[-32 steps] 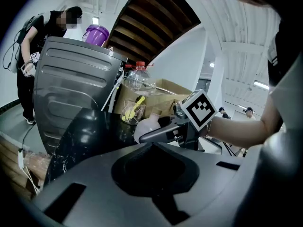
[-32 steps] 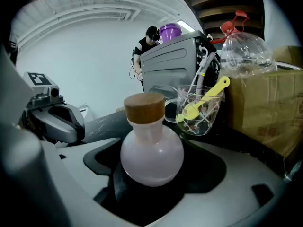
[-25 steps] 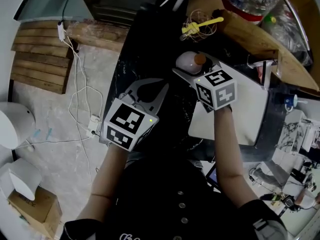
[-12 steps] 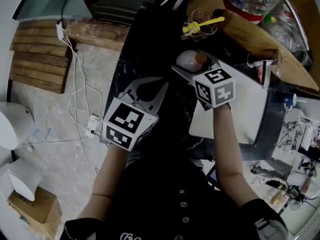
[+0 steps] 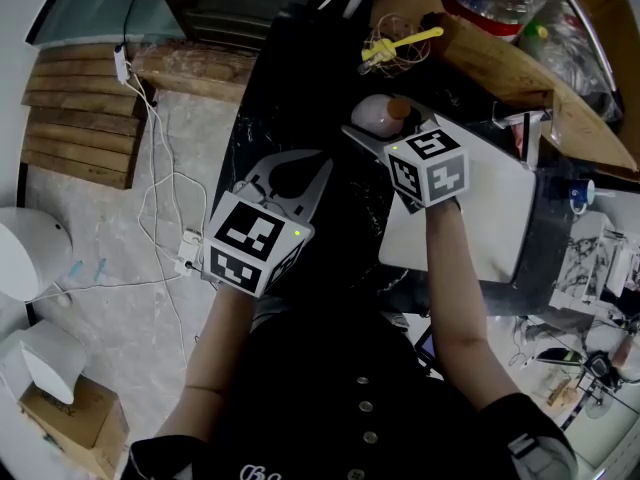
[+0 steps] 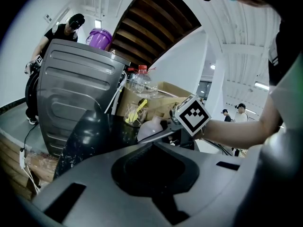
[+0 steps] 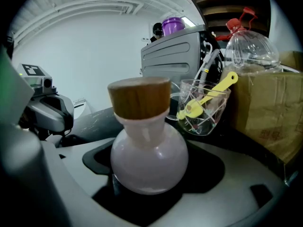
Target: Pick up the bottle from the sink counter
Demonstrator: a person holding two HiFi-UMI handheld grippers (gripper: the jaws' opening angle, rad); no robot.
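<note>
The right gripper (image 5: 378, 130) is clenched on the round pale bottle (image 7: 147, 156), which sits in the hollow of its jaws above the black counter (image 5: 290, 88); whether it has left the surface cannot be told. The grasp looks made, so the next move is a straight lift. A glass (image 7: 203, 107) of yellow utensils stands just behind, with a jug (image 7: 248, 46) and box (image 7: 272, 112) beyond. The left gripper (image 5: 298, 166) is closed and empty.

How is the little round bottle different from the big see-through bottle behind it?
The small bottle is cloudy pale pink with a wood-coloured cap; the big bottle is clear with a red cap. The small bottle is round, squat and looks much smaller than the big bottle. The small bottle sits between the jaws of the right gripper; the big bottle stands untouched at the cardboard box. Both are upright and capped.
</note>
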